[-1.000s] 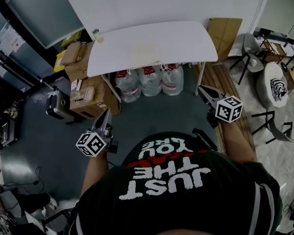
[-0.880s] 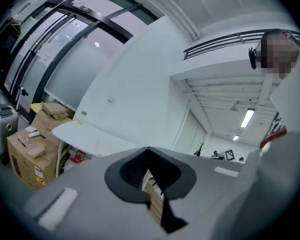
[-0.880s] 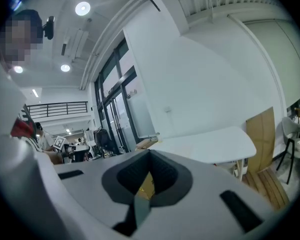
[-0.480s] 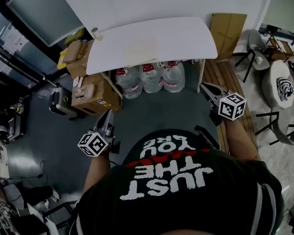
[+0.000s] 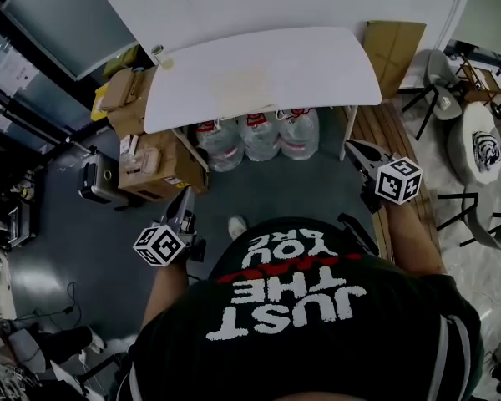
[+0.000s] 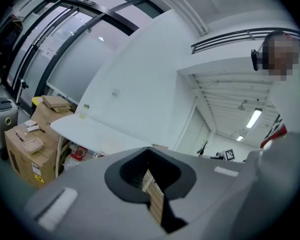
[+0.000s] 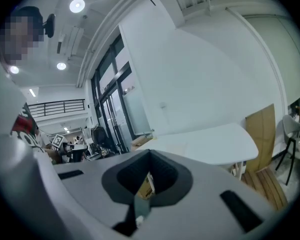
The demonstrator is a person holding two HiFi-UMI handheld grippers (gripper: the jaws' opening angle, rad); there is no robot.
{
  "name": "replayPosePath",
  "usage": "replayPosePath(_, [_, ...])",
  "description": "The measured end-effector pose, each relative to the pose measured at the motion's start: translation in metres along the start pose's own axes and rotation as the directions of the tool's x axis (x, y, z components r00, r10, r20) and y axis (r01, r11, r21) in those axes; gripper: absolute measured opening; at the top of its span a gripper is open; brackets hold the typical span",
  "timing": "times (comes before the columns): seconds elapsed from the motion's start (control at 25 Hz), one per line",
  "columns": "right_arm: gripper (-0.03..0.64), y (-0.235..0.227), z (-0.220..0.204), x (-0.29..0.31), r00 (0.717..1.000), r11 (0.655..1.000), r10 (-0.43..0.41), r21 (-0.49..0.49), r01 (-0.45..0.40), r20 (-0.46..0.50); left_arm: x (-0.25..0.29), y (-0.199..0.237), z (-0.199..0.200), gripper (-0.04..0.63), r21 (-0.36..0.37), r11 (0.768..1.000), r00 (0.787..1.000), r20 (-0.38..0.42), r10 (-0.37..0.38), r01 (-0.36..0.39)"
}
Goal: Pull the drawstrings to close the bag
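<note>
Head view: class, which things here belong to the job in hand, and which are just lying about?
Job in hand:
left gripper, shut, empty
right gripper, shut, empty
white table, with a faint pale patch, perhaps the bag; cannot tell

Lying about:
water bottles under the table
cardboard boxes
small bottle at the table's corner

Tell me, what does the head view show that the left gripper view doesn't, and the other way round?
Only the head view: the right gripper, the person's black T-shirt and the chairs on the right. Only the left gripper view: ceiling strip lights and the left gripper's shut, empty jaws close up. Both: the white table, the small bottle on its corner and the cardboard boxes beside it.
</note>
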State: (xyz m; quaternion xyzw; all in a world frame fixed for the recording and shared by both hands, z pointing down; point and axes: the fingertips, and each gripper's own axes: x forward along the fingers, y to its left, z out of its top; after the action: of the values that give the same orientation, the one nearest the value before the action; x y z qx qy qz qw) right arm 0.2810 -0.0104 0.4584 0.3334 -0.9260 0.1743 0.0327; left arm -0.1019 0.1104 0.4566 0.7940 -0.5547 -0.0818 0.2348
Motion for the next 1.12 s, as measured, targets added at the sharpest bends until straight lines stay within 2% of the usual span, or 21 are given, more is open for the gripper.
replayPosePath(0.16, [-0.001,-0.005,0.003,0.056,0.999,0.999,-0.046,-0.018,0.046,0.005,0.04,0.067,0.018,0.006,-0.011,0.998,0.998,-0.02,-0.059,0.059])
replayPosePath(0.28, [-0.002,-0.011,0.006,0.098,0.993,0.993,-0.115,0.002,0.115,0.017,0.075,0.12,0.041,0.006,-0.015,0.994,0.993,-0.053,-0.11,0.109])
replayPosePath(0.44, [-0.002,-0.012,0.011,0.157,0.981,0.981,-0.193,0.002,0.193,-0.008,0.123,0.177,0.08,0.006,0.012,0.982,0.977,-0.106,-0.184,0.186])
replayPosePath(0.6, [-0.002,-0.017,0.009,0.204,0.97,0.971,-0.24,0.014,0.241,-0.047,0.162,0.218,0.093,0.006,-0.004,0.972,0.959,-0.16,-0.233,0.236])
replayPosePath(0.88, [-0.001,-0.047,0.006,0.256,0.954,0.962,-0.266,0.021,0.272,-0.139,0.213,0.259,0.08,0.006,-0.034,0.965,0.936,-0.238,-0.26,0.259])
replayPosePath(1.12, [0.0,-0.103,-0.013,0.278,0.951,0.982,-0.173,0.023,0.185,-0.255,0.251,0.26,0.032,0.008,-0.083,0.98,0.937,-0.287,-0.199,0.183])
